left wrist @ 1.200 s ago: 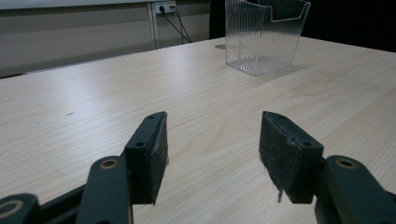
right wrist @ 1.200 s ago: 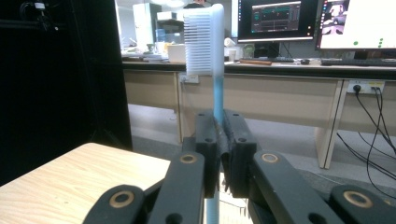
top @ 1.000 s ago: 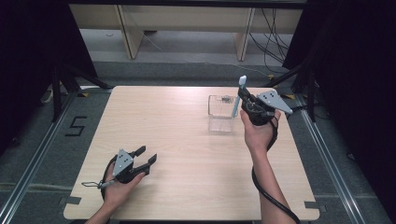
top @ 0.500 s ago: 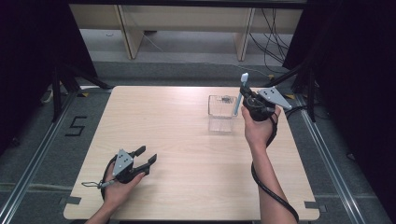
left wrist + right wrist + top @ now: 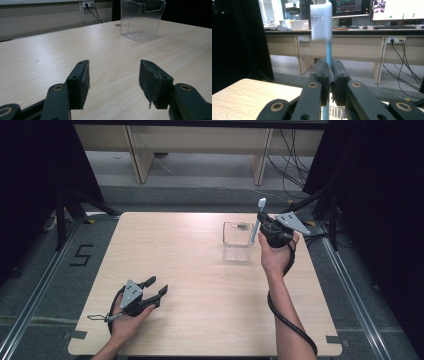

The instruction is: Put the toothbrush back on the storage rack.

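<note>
A blue-and-white toothbrush stands upright, bristle head up, with my right gripper shut on its handle. It hangs at the right side of a clear ribbed plastic holder at the table's far right, with its lower end at the holder's right rim. My left gripper rests near the table's front left corner, open, with nothing between its pads.
The light wooden table lies between the two grippers. Desks with monitors and cables stand beyond the far edge. Dark curtains flank both sides. A floor marking "5" lies left of the table.
My right gripper has shifted slightly left with the toothbrush, closer to the holder's right rim. The left gripper has stayed put.
</note>
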Demonstrator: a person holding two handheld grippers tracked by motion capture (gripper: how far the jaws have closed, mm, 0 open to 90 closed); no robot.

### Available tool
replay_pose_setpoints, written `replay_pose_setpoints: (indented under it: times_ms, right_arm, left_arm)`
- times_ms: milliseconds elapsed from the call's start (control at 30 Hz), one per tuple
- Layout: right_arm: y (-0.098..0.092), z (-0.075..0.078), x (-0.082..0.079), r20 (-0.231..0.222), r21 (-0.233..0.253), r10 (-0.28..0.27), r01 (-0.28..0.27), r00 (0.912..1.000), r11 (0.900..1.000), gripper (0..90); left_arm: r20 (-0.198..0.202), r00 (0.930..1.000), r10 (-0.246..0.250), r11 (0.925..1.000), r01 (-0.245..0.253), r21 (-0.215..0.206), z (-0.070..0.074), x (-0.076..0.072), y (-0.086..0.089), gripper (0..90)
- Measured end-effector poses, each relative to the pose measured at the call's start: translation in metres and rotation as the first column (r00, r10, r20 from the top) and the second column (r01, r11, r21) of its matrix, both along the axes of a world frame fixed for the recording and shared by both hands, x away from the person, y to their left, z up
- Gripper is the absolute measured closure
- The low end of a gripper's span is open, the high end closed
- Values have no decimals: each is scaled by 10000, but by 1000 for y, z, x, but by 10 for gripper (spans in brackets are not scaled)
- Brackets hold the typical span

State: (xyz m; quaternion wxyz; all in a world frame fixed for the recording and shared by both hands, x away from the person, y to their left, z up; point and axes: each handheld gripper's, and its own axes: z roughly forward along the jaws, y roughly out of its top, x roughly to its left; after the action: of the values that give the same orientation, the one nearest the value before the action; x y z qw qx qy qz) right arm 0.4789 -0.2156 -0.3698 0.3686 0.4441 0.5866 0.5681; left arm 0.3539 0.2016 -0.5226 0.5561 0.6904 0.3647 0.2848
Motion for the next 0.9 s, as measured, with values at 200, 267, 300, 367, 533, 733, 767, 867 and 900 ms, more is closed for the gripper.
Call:
replay_pose_setpoints:
  times_ms: [200,267,300,367,533,733,767,867,900]
  right_arm:
    - [-1,-3,4,-125,21,7,-7,9999,10000,859]
    - [-1,-4,4,-135,-71,-88,87,9999,9999,860]
    - [-1,-5,5,-95,-110,-55,54,9999,9999,859]
    - [-2,-8,5,-218,-118,-50,47,9998,9999,859]
    - [0,-13,5,-343,-79,-23,21,9994,10000,859]
    - [0,-20,6,-490,-189,-37,28,9988,9998,859]
    - [0,-21,6,-527,-190,-45,35,9986,9998,859]
    - [1,-25,5,-627,-169,-74,63,9980,9998,859]
    - [0,-26,6,-609,-200,-76,64,9981,9998,859]
  left_arm:
    - [3,10000,5,10000,-5,-8,0,0,0,414]
    - [2,10000,11,10000,-11,-3,0,0,0,414]
    - [-2,10000,13,10000,-13,-6,0,0,0,414]
    - [0,10000,13,10000,-13,-14,0,0,0,414]
    - [-5,10000,4,10000,-4,2,0,0,0,414]
    - [-5,10000,-11,10000,11,-6,0,0,0,414]
    - [2,10000,1,10000,-1,-13,0,0,0,414]
    - [2,10000,6,10000,-6,-10,0,0,0,413]
    - [0,10000,8,10000,-8,-14,0,0,0,413]
